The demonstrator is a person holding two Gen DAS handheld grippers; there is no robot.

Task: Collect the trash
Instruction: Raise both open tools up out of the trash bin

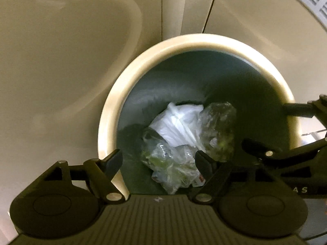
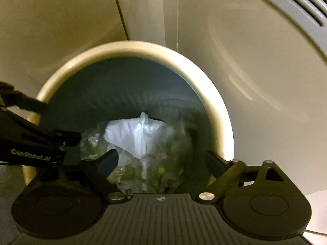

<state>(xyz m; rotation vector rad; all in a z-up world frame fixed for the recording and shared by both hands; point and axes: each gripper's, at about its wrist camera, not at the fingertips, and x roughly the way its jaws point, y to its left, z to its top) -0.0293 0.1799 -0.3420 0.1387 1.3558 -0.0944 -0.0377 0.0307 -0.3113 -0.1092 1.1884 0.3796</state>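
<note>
A round bin with a cream rim and a dark inner wall opens straight below both grippers. At its bottom lie a crumpled white plastic bag and clear bags holding green scraps. My left gripper hangs open over the bin's near side with nothing between its fingers. The right gripper reaches in from the right, also open. In the right wrist view the white bag lies under my open, empty right gripper, and the left gripper enters from the left over the rim.
Cream cabinet panels with a vertical seam stand behind the bin. A grey vented panel curves across the upper right corner. A pale floor strip shows at the far right.
</note>
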